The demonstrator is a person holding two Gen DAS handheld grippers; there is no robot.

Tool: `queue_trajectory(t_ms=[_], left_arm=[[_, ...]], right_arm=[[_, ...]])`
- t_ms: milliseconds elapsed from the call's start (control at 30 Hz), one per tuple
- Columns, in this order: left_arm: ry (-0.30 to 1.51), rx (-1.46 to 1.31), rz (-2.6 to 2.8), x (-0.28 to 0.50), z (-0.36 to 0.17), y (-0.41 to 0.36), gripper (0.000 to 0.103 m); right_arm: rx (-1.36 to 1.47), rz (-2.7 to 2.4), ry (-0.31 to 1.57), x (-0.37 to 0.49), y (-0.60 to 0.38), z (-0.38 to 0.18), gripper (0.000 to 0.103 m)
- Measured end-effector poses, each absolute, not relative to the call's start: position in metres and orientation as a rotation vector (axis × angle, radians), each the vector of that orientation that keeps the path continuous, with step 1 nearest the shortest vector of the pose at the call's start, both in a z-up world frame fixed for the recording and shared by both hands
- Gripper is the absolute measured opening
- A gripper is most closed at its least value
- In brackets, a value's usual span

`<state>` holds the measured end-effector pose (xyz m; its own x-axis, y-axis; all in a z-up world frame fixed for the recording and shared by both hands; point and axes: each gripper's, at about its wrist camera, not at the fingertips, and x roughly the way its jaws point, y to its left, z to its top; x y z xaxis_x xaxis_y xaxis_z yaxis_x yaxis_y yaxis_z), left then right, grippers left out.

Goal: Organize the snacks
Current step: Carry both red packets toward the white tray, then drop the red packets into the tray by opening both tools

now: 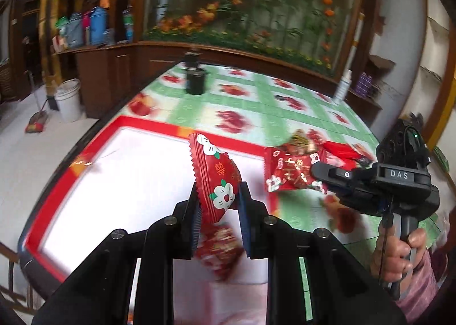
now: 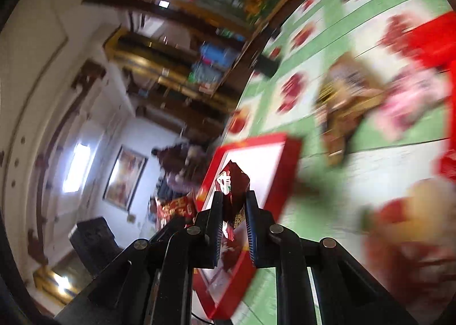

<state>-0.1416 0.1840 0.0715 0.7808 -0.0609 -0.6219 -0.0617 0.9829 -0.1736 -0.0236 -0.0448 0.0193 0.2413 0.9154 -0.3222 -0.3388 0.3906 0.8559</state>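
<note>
L gripper [image 1: 219,205] clamped on red snack pack [image 1: 218,179], held over red-rimmed white tray [image 1: 85,154], likely for drop-off. R gripper [image 2: 233,205] pinched tight on another pack [image 2: 232,182], tray at 12 o'clock. Loose snack pile [image 1: 307,154] at L's 2 o'clock, on table [image 1: 256,97].

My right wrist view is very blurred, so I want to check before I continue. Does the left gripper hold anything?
Observer: Yes. The left gripper has its jaws closed on a red snack packet with a white flower print.
Operator: Thank you. Where is that packet in relation to the tray?
Observer: It hangs above the white inside of the tray, near the tray's right side, and it does not touch the bottom.
</note>
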Motion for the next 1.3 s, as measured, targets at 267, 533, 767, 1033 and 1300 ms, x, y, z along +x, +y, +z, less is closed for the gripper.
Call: queue_trajectory(t_ms=[267,533,767,1033,1300], left_arm=[[0.696,-0.232,0.079,-0.155,0.054,0.222,0.021],[0.732,-0.203,0.124,-0.158,0.043,0.225,0.023],[0.694,-0.181,0.191,-0.162,0.05,0.228,0.046],[0.654,-0.16,0.2,-0.165,0.063,0.225,0.06],[0.697,-0.093,0.126,-0.157,0.062,0.192,0.06]], right_arm=[[0.645,1.038,0.995,-0.033,0.022,0.018,0.014],[0.534,1.053,1.008,-0.043,0.047,0.022,0.016],[0.544,1.068,1.001,-0.046,0.039,0.025,0.02],[0.603,1.022,0.963,-0.044,0.012,0.028,0.033],[0.655,0.933,0.898,-0.04,-0.045,0.033,0.04]])
